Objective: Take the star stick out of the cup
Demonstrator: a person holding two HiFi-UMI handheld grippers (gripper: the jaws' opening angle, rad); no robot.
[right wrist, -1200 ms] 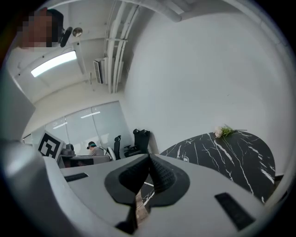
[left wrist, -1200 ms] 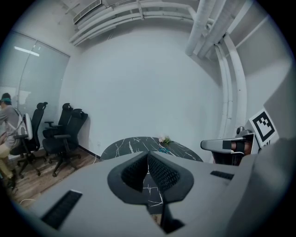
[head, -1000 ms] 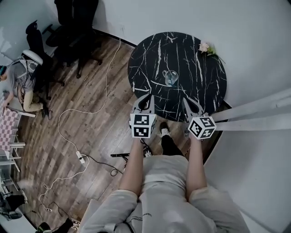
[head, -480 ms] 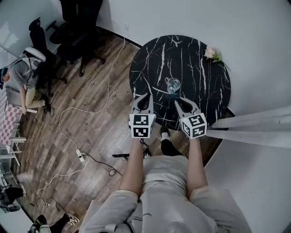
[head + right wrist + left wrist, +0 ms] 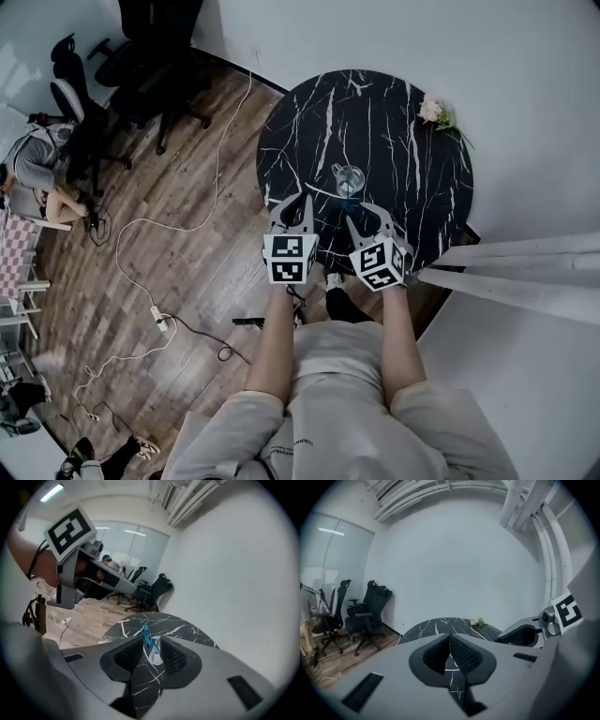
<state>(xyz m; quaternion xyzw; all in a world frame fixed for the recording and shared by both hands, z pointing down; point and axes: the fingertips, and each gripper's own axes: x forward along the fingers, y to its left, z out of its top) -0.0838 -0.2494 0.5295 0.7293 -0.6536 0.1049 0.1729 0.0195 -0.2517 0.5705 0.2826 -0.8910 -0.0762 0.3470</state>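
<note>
At the far left a seated person (image 5: 37, 169) is by the room's edge, with dark office chairs (image 5: 141, 56) near them and a pale cable (image 5: 187, 230) trailing over the wooden floor (image 5: 122, 309). The left gripper (image 5: 292, 202) is held over the near left rim of the round black marble table (image 5: 309, 122). In the left gripper view its ribbed pads (image 5: 461, 654) meet along a thin line and carry nothing. Just right of it, toward the middle of the table's near half, stands the clear cup (image 5: 350, 176). The blue star stick (image 5: 146, 637) rests in it, leaning over its rim. The right gripper (image 5: 367, 211) hovers near the cup without touching it. In the right gripper view its jaws stand apart, and the cup and stick show in the gap beyond them. A small bunch of pale flowers (image 5: 434, 111) lies at the table's far right edge.
</note>
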